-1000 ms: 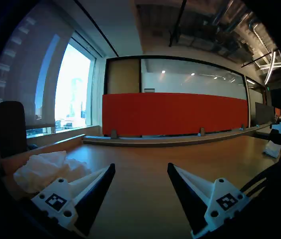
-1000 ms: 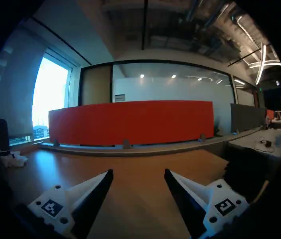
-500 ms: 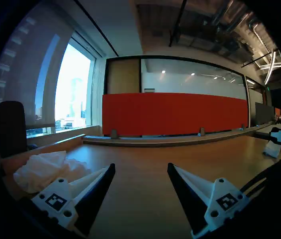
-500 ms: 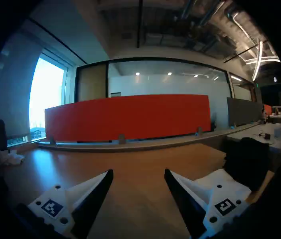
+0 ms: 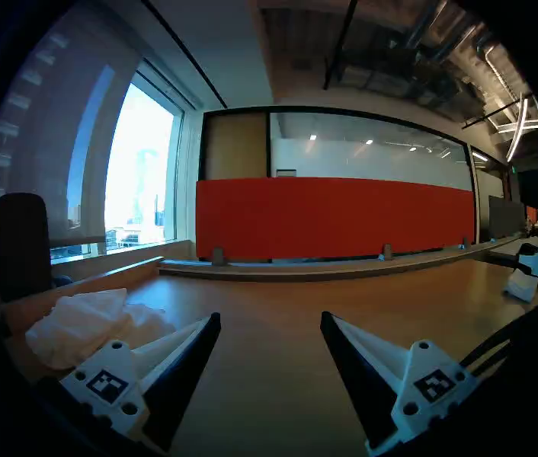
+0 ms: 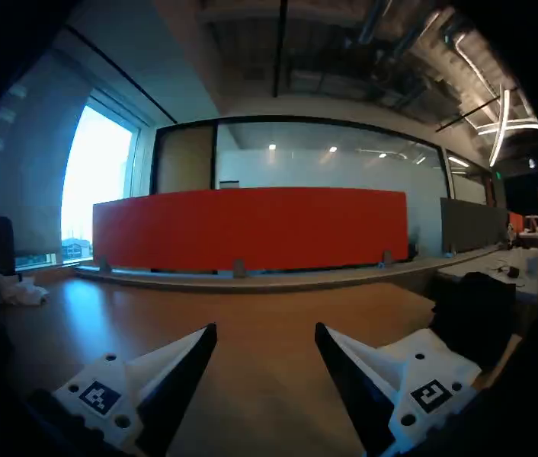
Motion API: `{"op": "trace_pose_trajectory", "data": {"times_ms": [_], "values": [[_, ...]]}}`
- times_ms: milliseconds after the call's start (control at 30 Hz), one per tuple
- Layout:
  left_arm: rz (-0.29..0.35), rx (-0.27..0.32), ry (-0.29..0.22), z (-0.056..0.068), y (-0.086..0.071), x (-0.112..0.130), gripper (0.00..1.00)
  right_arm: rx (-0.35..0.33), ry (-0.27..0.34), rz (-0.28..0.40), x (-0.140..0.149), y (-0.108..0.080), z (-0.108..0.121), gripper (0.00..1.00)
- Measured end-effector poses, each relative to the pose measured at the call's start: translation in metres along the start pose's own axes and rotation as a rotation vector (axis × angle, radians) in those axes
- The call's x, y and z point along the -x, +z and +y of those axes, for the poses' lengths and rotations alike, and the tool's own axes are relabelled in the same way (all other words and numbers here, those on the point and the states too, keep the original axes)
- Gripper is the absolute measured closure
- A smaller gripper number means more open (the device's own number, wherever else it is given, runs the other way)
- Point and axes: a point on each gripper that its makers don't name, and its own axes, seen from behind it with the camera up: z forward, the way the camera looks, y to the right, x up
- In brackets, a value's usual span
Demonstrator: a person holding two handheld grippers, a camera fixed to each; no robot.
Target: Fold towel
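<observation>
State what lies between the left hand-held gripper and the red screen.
Bare wooden desk, seen in the left gripper view; the crumpled towel sits off to one side.

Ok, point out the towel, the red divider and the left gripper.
towel (image 5: pixel 78 329): left gripper view, middle of the crumpled white heap.
red divider (image 5: pixel 334 217): left gripper view, centre of its panel.
left gripper (image 5: pixel 269 316): left gripper view, midway between its open fingertips.

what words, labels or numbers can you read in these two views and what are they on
No text can be read here.
Square black-and-white marker tags on the left gripper jaws: coded patterns, no words.
Matching marker tags on the right gripper jaws: patterns too.
Small pale wall plate above the long red partition panel: too small to read.
</observation>
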Motion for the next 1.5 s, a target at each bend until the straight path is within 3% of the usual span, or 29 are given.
{"op": "trace_pose_trajectory", "data": {"times_ms": [1500], "values": [[0.0,0.0,0.0,0.0003,-0.0001,0.0001,0.03,0.006,-0.014,0.001,-0.0004,-0.0041,-0.0053,0.01]]}}
